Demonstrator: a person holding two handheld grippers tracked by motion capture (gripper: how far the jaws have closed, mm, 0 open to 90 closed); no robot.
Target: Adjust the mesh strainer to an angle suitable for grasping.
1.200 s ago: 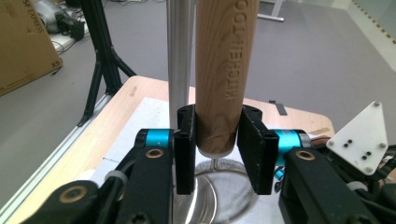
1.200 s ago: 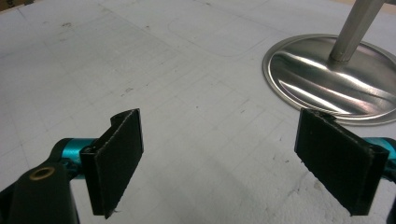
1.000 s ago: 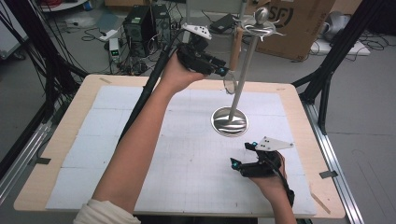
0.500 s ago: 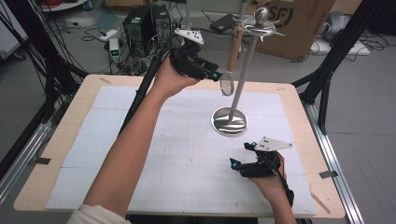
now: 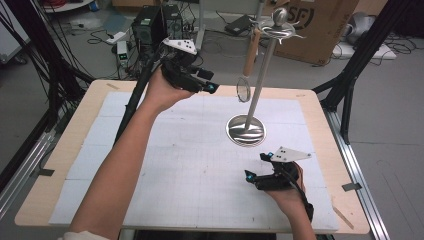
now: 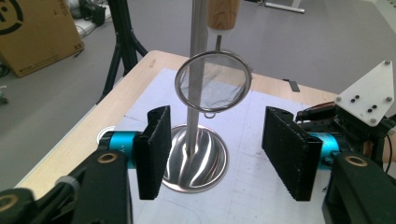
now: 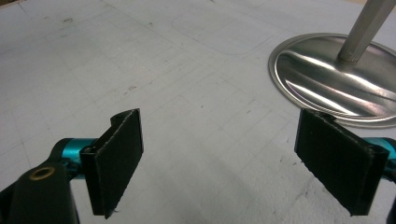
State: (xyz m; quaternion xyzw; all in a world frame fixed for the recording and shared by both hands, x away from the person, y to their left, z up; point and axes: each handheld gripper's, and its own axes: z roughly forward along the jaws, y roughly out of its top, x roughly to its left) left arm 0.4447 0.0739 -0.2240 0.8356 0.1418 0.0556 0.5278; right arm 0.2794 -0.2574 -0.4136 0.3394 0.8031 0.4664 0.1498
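Now the left gripper (image 5: pixel 212 88), jaws just opening and empty, hangs near the hanging strainer (image 5: pixel 244 90); the right gripper (image 5: pixel 248 175) rests wide open, empty.

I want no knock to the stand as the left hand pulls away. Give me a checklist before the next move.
1. Strainer hangs from the stand by its wooden handle: ok.
2. Left claw clear of the strainer; its jaws have just been opening, nothing between them: ok.
3. Stand base flat on the white mat: ok.
4. Right claw open, empty, low over the mat beside the base: ok.
5. Whether the strainer is swinging: cannot tell.
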